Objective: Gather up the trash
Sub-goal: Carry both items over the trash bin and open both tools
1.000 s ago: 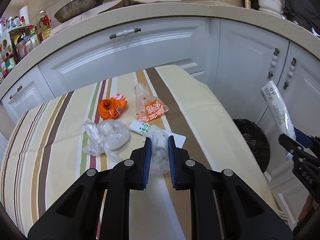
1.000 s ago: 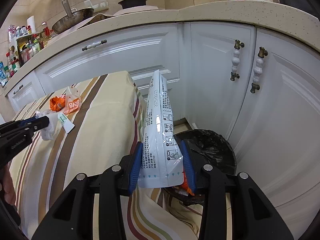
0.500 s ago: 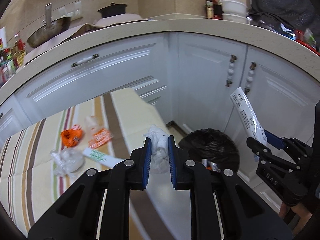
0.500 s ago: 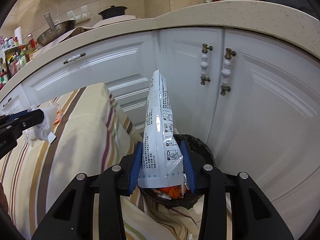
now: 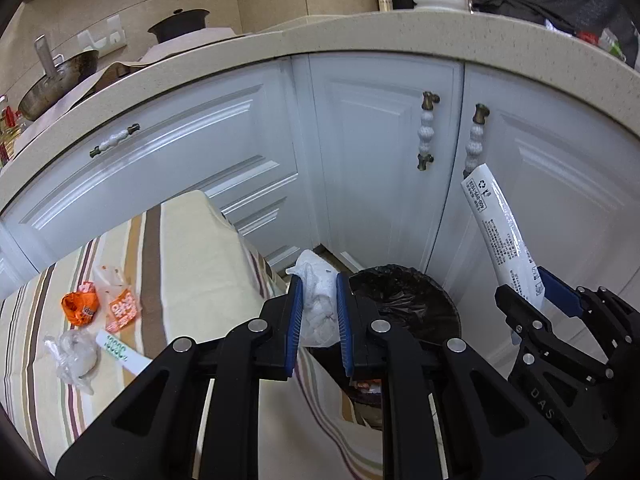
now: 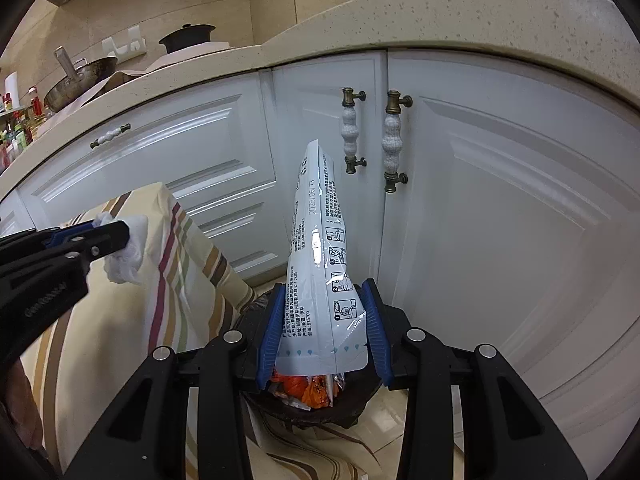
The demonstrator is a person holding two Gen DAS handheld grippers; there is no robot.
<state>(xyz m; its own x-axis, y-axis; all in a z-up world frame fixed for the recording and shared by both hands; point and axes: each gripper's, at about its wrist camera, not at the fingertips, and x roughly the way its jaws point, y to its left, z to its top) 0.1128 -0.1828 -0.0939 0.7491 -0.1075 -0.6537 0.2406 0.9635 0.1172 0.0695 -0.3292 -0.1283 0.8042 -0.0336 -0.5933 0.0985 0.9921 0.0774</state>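
My left gripper (image 5: 318, 312) is shut on a crumpled white tissue (image 5: 318, 304) and holds it in the air at the table's right edge, just left of the black-lined trash bin (image 5: 404, 300). My right gripper (image 6: 324, 332) is shut on a long white printed wrapper (image 6: 320, 260) that stands upright above the bin (image 6: 304, 404), where orange trash lies inside. The wrapper also shows in the left wrist view (image 5: 500, 236), and the tissue in the right wrist view (image 6: 126, 252). On the striped table (image 5: 192, 256) lie an orange wrapper (image 5: 80, 308), an orange-printed clear bag (image 5: 120, 304), a clear plastic bag (image 5: 76, 356) and a white-green packet (image 5: 120, 350).
White cabinet doors with knobbed handles (image 5: 426, 136) stand close behind the bin. A curved stone counter (image 5: 360, 36) above holds a wok (image 5: 56, 84), a pot and bottles. The tablecloth hangs down beside the bin.
Both grippers have swung right from over the table toward the bin, each keeping its hold. The left gripper has lifted the tissue off the table to its right edge.
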